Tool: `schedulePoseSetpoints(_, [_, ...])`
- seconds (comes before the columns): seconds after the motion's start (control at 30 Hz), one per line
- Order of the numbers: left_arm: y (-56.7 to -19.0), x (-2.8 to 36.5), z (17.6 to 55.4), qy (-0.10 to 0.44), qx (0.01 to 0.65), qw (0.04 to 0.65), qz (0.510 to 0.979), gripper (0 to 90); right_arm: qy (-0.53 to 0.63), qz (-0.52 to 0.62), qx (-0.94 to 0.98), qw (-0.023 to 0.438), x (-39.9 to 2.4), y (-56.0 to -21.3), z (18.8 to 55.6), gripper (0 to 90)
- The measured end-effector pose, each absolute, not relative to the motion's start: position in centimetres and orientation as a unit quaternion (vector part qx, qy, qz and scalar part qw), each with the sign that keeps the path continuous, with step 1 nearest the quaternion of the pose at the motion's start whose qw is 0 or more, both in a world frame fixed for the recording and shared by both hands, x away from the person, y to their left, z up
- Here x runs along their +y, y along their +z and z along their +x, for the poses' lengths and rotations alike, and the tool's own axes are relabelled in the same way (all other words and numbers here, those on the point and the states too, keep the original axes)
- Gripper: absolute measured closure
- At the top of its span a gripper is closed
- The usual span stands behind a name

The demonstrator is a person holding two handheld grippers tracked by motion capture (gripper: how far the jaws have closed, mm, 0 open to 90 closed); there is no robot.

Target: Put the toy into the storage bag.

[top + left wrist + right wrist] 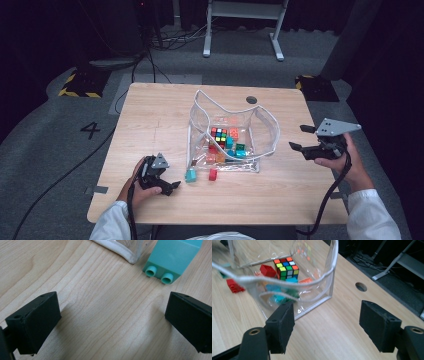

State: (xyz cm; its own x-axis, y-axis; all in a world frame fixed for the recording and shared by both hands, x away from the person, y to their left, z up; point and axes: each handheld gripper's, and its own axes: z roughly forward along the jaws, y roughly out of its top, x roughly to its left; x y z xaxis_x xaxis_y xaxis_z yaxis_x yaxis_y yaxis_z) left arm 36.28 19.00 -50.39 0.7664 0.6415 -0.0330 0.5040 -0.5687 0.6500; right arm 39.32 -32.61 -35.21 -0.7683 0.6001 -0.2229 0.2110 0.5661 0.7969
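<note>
A clear plastic pouch [260,127] with white trim stands open at the table's middle. It holds a colour cube [218,134] and several toy bricks. Outside it, near its front edge, lie a teal brick [190,175] and a small red brick [213,174]. My left gripper [172,180] rests low on the table left of the teal brick, open. In the left gripper view the teal brick [172,260] lies just beyond the open jaws [112,320], beside the pouch's corner [125,250]. My right gripper [298,137] is open to the right of the pouch, pointing at the pouch's side [317,290] and the cube [286,267].
The wooden table [150,115] has a round cable hole [251,100] at its far edge, behind the pouch. On the grey floor beyond are cables, a white frame's legs [206,50] and yellow-black striped blocks [80,85].
</note>
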Motion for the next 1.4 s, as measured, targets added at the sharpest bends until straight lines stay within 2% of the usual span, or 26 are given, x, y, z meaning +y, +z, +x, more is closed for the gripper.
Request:
schedulePoseSetpoints(0.33, [-50.4,19.0,36.3,0.103,0.325,0.33,0.88,0.1,0.388,0.244,0.862,0.217,-33.1,-40.1,38.2,28.9])
schedulePoseSetpoints(0.6, [-50.4,19.0,36.3,0.104,0.326,0.331,0.88,0.1,0.389,0.232,0.872,0.186,-31.8,-43.8,37.3,30.2])
schedulePoseSetpoints(1.03, [-50.4,19.0,36.3,0.104,0.325,0.331,0.88,0.2,0.406,0.213,0.879,0.13,-28.7,-47.1,35.9,31.4])
schedulePoseSetpoints(1.4, [-50.4,19.0,36.3,0.105,0.325,0.33,0.88,0.2,0.411,0.199,0.884,0.103,-26.2,-48.4,35.5,31.2])
